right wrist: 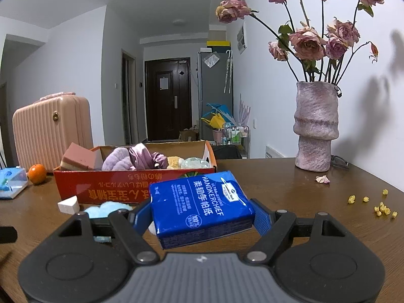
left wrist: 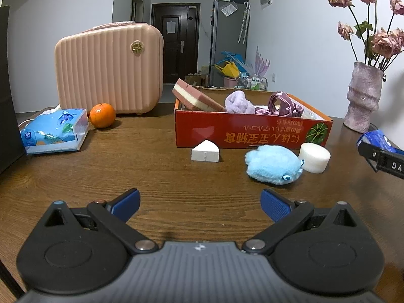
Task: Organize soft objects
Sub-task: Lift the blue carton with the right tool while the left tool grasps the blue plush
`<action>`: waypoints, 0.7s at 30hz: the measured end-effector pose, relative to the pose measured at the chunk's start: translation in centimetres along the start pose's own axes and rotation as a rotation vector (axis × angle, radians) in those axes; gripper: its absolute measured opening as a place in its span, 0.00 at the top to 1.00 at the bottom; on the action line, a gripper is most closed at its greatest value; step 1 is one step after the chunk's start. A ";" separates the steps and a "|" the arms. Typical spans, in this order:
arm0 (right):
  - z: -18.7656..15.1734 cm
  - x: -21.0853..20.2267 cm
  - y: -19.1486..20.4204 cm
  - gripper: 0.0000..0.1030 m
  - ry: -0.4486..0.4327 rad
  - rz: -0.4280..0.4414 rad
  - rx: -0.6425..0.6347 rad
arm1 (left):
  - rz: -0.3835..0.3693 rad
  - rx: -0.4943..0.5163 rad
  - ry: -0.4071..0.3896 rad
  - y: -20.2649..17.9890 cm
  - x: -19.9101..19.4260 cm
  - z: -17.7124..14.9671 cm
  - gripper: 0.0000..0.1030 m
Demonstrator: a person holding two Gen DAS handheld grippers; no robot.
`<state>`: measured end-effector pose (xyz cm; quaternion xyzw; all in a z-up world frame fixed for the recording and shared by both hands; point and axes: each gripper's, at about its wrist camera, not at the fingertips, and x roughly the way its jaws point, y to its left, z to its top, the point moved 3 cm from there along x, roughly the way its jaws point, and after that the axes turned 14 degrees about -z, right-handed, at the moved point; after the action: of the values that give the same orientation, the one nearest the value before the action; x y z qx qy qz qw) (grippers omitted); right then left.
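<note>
Your right tongs (right wrist: 202,214) grip a blue handkerchief tissue pack (right wrist: 200,207) between both blue pads, holding it tilted above the counter (right wrist: 290,202), just in front of the red cardboard box (left wrist: 252,130). Your left tongs (left wrist: 200,204) stand wide open and empty, low over the counter. In the box lie a pink layered sponge (left wrist: 194,96), a lilac plush piece (left wrist: 238,103) and a purple satin scrunchie (left wrist: 282,104). On the counter before the box rest a white foam wedge (left wrist: 205,151), a light-blue plush toy (left wrist: 274,164) and, touching it, a white foam cylinder (left wrist: 314,157). To the left sit an orange (left wrist: 102,115) and a soft tissue packet (left wrist: 54,131)
</note>
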<state>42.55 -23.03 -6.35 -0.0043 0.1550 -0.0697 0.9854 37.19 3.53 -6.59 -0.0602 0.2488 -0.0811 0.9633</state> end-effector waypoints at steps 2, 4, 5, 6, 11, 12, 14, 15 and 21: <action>0.1 0.0 -0.1 0.23 -0.002 -0.005 0.005 | -0.001 -0.001 0.006 0.0 0.2 0.0 0.00; 0.1 -0.1 -0.2 0.23 -0.004 -0.005 0.013 | -0.004 -0.005 0.014 0.0 0.4 0.0 0.00; 0.1 -0.1 -0.3 0.23 -0.003 -0.005 0.017 | -0.009 -0.007 0.020 0.0 0.6 0.0 0.00; 0.1 -0.1 -0.3 0.23 -0.002 -0.005 0.019 | -0.015 -0.010 0.026 0.0 0.8 0.0 0.00; 0.2 0.0 -0.4 0.23 -0.012 -0.003 0.021 | -0.032 -0.010 0.049 -0.8 2.2 0.3 0.00; 0.2 0.1 -0.4 0.23 -0.013 -0.003 0.020 | -0.038 -0.010 0.053 -1.1 2.5 0.4 0.00; 0.3 0.4 -0.5 0.23 -0.011 -0.001 0.020 | -0.050 -0.008 0.060 -1.7 3.3 0.7 0.00; 0.4 0.5 -0.6 0.23 -0.011 -0.001 0.021 | -0.053 -0.005 0.062 -2.0 3.7 0.8 0.00; 0.7 1.8 -1.6 0.23 -0.013 -0.009 0.026 | -0.066 0.013 0.068 -3.6 5.7 1.4 0.00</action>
<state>44.27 -24.90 -6.22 0.0074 0.1476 -0.0759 0.9861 42.33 -0.96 -7.52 -0.0593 0.2790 -0.1166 0.9513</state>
